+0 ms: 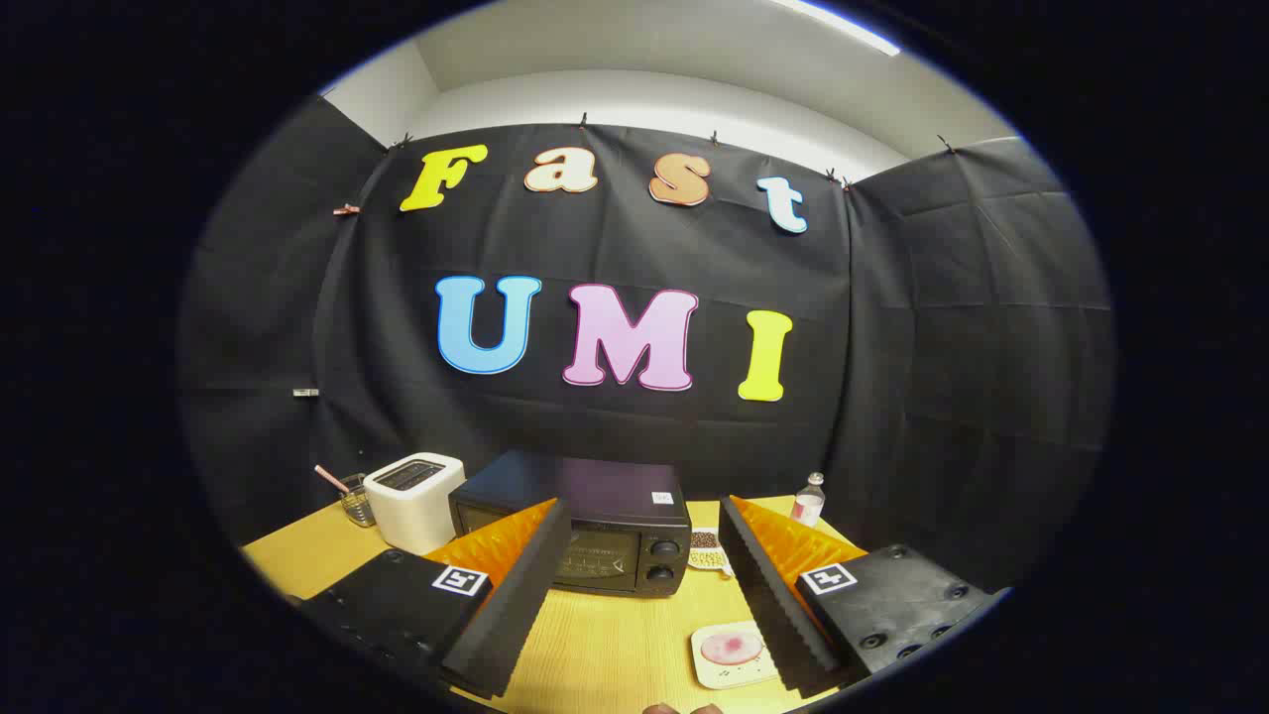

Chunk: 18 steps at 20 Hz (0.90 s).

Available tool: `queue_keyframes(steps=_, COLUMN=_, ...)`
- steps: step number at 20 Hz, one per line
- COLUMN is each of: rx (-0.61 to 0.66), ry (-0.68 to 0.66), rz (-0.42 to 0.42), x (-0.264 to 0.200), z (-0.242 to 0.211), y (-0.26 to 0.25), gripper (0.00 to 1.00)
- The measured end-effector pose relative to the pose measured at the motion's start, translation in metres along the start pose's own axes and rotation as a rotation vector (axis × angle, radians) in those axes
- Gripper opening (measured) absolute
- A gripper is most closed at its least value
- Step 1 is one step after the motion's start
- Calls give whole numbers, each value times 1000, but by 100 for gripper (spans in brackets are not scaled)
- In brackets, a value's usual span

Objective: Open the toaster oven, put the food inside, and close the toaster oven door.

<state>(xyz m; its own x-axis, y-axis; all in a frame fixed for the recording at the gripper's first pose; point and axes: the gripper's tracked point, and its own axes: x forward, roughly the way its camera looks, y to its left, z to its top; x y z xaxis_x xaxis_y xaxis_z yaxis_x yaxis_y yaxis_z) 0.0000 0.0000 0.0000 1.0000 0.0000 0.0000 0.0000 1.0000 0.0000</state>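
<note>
The gripper (644, 595) is wide open and holds nothing. Close by, just inside the right finger, the food (732, 648) sits on a small plate (706, 669) on the surface (605, 645). Farther off, straight ahead between the fingers, stands the oven (585, 531) with its door shut, facing the gripper. I think the door comes first, so the gripper should go straight forward.

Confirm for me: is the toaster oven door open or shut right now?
Shut. The toaster oven door stands flush against its front, beyond the fingers. The gripper is open and holds nothing.
</note>
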Motion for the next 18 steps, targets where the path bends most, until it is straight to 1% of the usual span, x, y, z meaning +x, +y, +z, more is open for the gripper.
queue_keyframes(steps=8, rx=42, ry=33, rz=-4, x=1, z=-5, y=5, gripper=99)
queue_keyframes(steps=13, rx=43, ry=47, rz=12, x=10, z=-10, y=18, gripper=99)
queue_keyframes(steps=18, rx=53, ry=66, rz=4, x=20, z=-13, y=23, gripper=98)
